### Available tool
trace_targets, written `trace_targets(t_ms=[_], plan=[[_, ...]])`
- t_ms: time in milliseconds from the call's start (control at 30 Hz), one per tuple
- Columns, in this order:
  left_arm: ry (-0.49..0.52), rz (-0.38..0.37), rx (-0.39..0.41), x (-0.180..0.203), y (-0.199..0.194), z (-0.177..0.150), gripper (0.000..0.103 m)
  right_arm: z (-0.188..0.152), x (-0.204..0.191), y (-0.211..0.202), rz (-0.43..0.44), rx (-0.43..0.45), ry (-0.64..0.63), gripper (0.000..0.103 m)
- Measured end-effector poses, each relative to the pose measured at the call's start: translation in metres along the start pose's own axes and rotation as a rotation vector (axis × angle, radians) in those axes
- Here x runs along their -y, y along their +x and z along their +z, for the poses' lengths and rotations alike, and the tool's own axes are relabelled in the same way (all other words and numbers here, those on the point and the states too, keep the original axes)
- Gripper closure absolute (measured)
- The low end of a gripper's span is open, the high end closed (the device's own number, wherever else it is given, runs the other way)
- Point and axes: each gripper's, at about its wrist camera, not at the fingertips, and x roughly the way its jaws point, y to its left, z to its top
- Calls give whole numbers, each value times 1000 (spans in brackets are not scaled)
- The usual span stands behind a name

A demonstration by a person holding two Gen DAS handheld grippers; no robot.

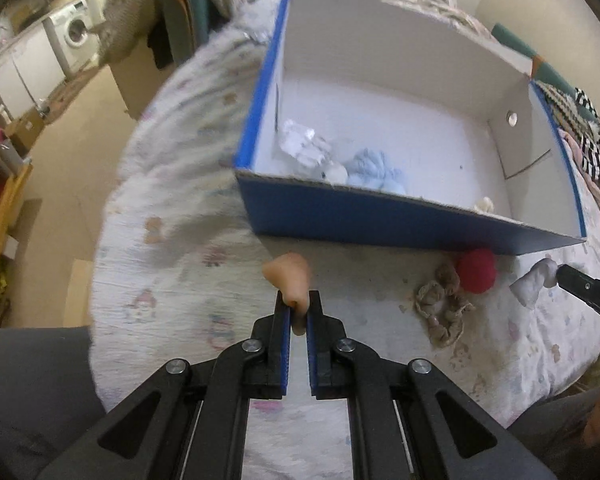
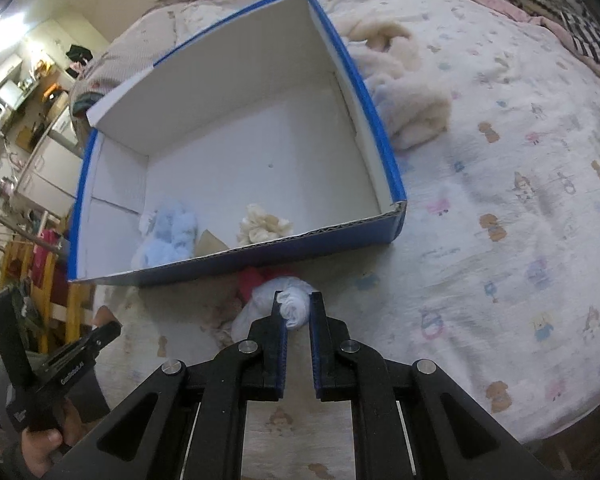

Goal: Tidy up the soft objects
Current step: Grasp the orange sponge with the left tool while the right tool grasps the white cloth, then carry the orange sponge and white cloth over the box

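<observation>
A blue cardboard box (image 1: pixel 380 216) with a white inside stands on the bed; it also shows in the right wrist view (image 2: pixel 384 144). Inside lie a light blue soft toy (image 1: pixel 374 170), a white crumpled piece (image 1: pixel 304 144) and a cream piece (image 2: pixel 262 224). My left gripper (image 1: pixel 298 304) is shut on a peach soft piece (image 1: pixel 290 276) in front of the box. My right gripper (image 2: pixel 296 304) is shut on a white rolled cloth (image 2: pixel 292 304), also seen in the left wrist view (image 1: pixel 534 282). A red ball (image 1: pixel 476 274) and a beige scrunchie (image 1: pixel 440 300) lie by the box's near wall.
The bed has a white printed sheet (image 2: pixel 500 200). A cream fluffy blanket (image 2: pixel 404 80) lies right of the box. Striped and knitted cloths (image 1: pixel 588 140) are at the far right. The bed edge drops to the floor (image 1: pixel 72 168) on the left.
</observation>
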Motion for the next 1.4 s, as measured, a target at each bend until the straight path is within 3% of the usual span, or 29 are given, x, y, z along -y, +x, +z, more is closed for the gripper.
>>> trace_targets(t_ms=[100,267,400,733,967,1400], plan=[[-42,-3,30,5,-15,2,96,-1,-5,-6,5,15,-13,91],[14,-12,116,32,-42,14,96,2,-21,-18,69,33,-46,91],[30,-17,136,39,-57,31,96,1,-35,-32,128,63,-73,91],[89,7,235,44,-82,79,96,15,-49,-70,262,225,-84,91],[98,34,224,46,-68,109,96,52,-46,-80,247,334,-41,91],[152,26,196,70,-29,138,96,94,-38,-66,186,361,-51,91]])
